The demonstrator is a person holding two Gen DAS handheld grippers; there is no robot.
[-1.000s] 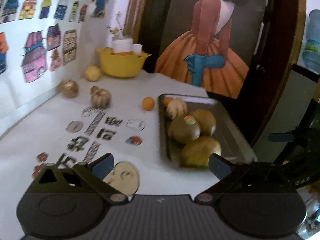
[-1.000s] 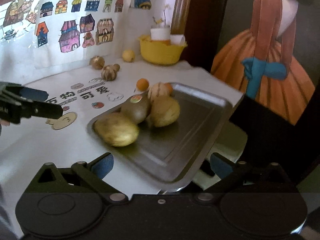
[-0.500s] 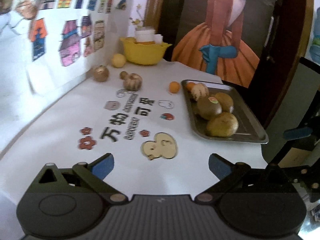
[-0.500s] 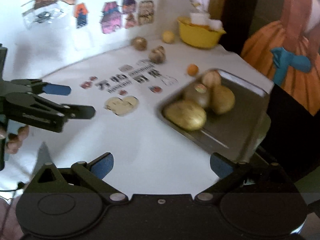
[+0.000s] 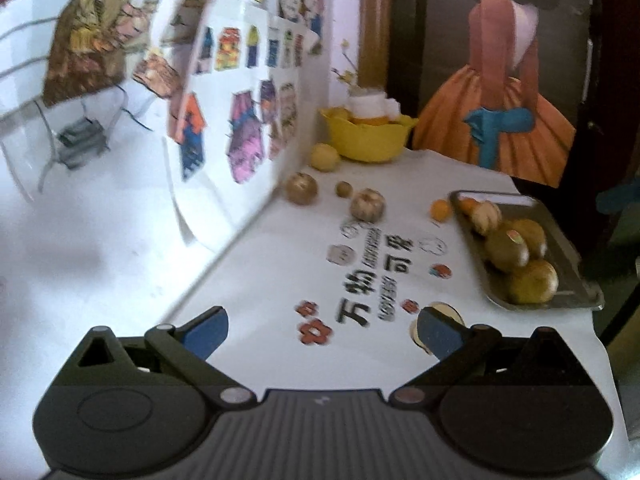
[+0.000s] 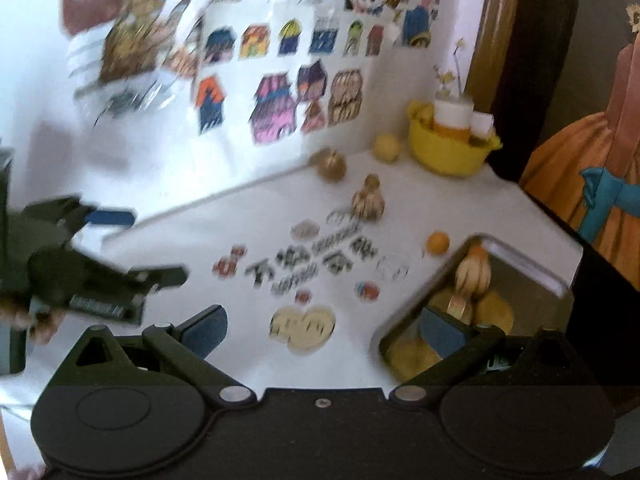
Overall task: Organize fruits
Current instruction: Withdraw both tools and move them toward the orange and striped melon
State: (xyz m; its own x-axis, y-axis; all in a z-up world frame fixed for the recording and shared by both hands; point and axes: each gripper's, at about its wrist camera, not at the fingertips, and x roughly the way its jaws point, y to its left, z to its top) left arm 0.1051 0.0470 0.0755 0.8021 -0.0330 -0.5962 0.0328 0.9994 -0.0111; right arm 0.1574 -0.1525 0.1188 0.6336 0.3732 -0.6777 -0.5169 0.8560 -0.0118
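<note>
The left gripper (image 5: 322,330) is hovering over the near end of the white counter (image 5: 276,264), its blue-padded fingers (image 5: 206,330) spread wide and gripping nothing. The right gripper (image 6: 322,328) is hanging above the near corner of the metal tray (image 6: 532,268), its fingers (image 6: 206,326) likewise standing wide apart and empty.

The tray (image 5: 576,264) is sitting at the counter's right edge, carrying several brownish-green fruits (image 5: 532,282) bunched together and a pale striped one (image 5: 486,216) at their far end. A small orange (image 5: 440,209) is lying on the counter just beside the tray's far corner. Farther back, a striped round fruit (image 5: 368,205), a tiny brown one (image 5: 344,189) and a golden-brown one (image 5: 302,188) are lying apart from each other near the wall. A yellow fruit (image 5: 325,157) is resting just beside the yellow bowl (image 5: 368,140) in the far corner, which is holding white cups and something orange.

In the right wrist view, the left gripper (image 6: 132,246) is showing at the left edge, blurred, with a hand (image 6: 36,316) gripping its handle.
</note>
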